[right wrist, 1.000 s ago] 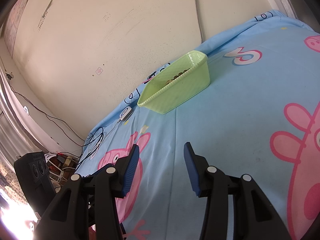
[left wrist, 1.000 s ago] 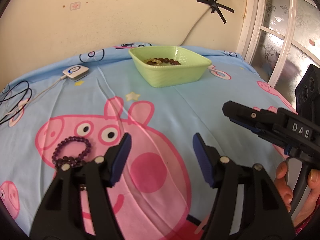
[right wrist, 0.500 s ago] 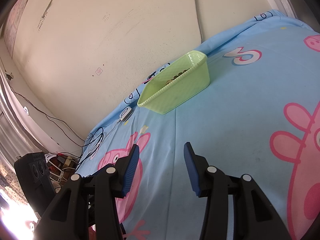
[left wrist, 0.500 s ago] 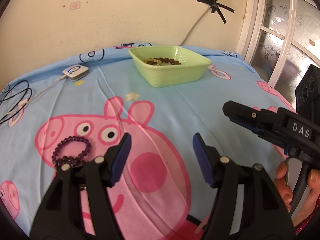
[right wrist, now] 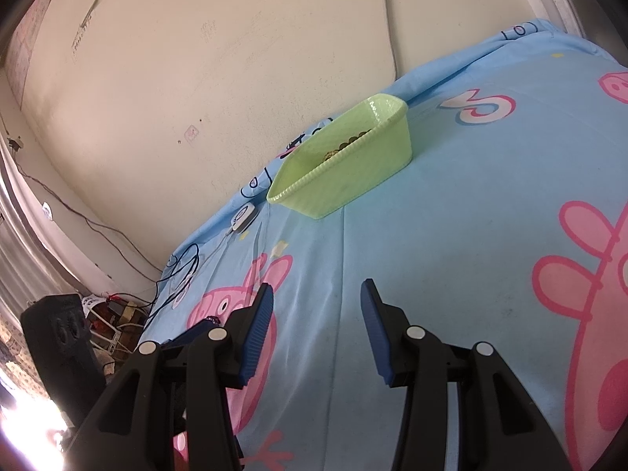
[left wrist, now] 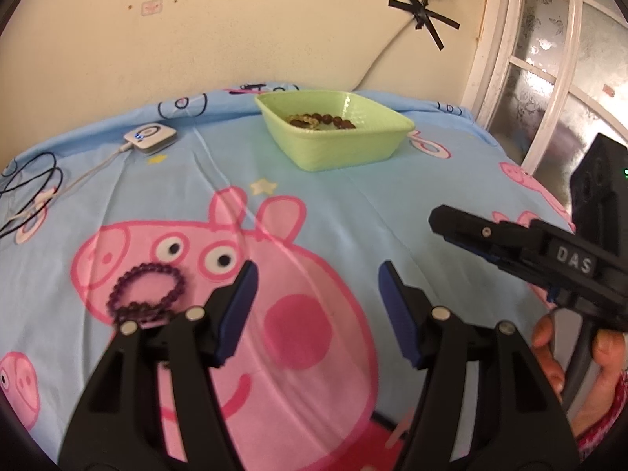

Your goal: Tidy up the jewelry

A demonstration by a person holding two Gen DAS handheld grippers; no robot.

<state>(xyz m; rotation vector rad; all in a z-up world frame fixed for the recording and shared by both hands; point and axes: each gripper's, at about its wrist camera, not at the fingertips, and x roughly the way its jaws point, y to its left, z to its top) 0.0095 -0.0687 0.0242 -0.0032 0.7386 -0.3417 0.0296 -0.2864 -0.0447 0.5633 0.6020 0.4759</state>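
Note:
A purple bead bracelet (left wrist: 148,293) lies on the blue Peppa Pig cloth, just left of my left gripper (left wrist: 317,302), which is open and empty above the cloth. A green tray (left wrist: 345,149) at the far side holds brown bead bracelets (left wrist: 322,120). My right gripper (right wrist: 317,322) is open and empty; it also shows at the right of the left wrist view (left wrist: 463,231). The green tray (right wrist: 353,180) shows ahead in the right wrist view.
A small white device (left wrist: 151,137) with a cable and black wires (left wrist: 27,192) lies at the far left of the cloth. A wall runs behind the table, a window frame (left wrist: 549,78) stands at the right.

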